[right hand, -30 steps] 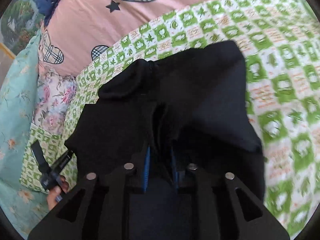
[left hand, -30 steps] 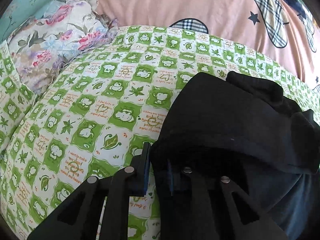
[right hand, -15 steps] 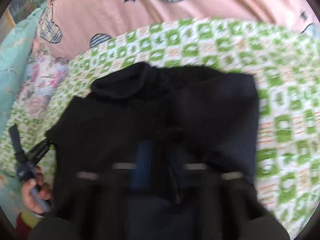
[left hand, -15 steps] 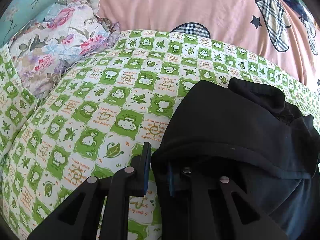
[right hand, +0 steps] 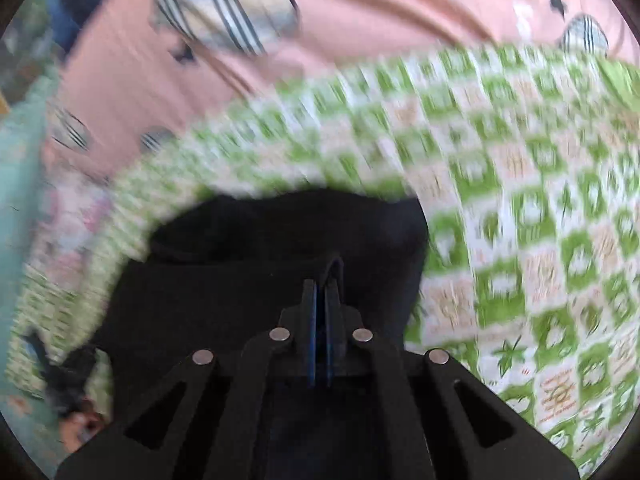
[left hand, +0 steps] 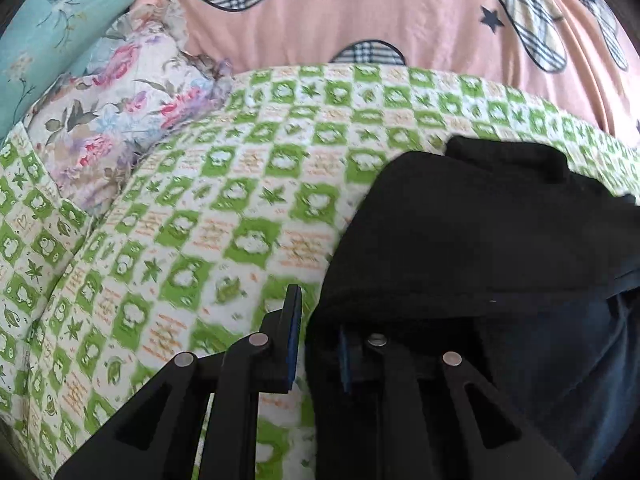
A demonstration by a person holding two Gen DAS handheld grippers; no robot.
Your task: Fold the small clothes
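Note:
A black garment (left hand: 480,240) lies on the green-and-white checked sheet (left hand: 240,200), its left edge folded over. My left gripper (left hand: 318,320) has that thick edge between its blue pads; the jaws are opening slightly, and cloth drapes over the right finger. In the blurred right wrist view my right gripper (right hand: 322,284) is shut on a thin pinch of the same garment (right hand: 260,280), and a small loop of cloth pokes up past the tips. The left gripper (right hand: 52,368) and the hand holding it show faintly at the lower left there.
A pink quilt with plaid hearts and stars (left hand: 400,20) rises behind the sheet. A floral pillow (left hand: 120,120) and teal bedding (left hand: 60,20) sit at the far left. Bare checked sheet (right hand: 520,200) stretches to the right of the garment.
My right gripper's jaws have closed onto the black cloth and it has swept sideways, blurring its view. The left gripper keeps its hold at the garment's edge, tilted slightly.

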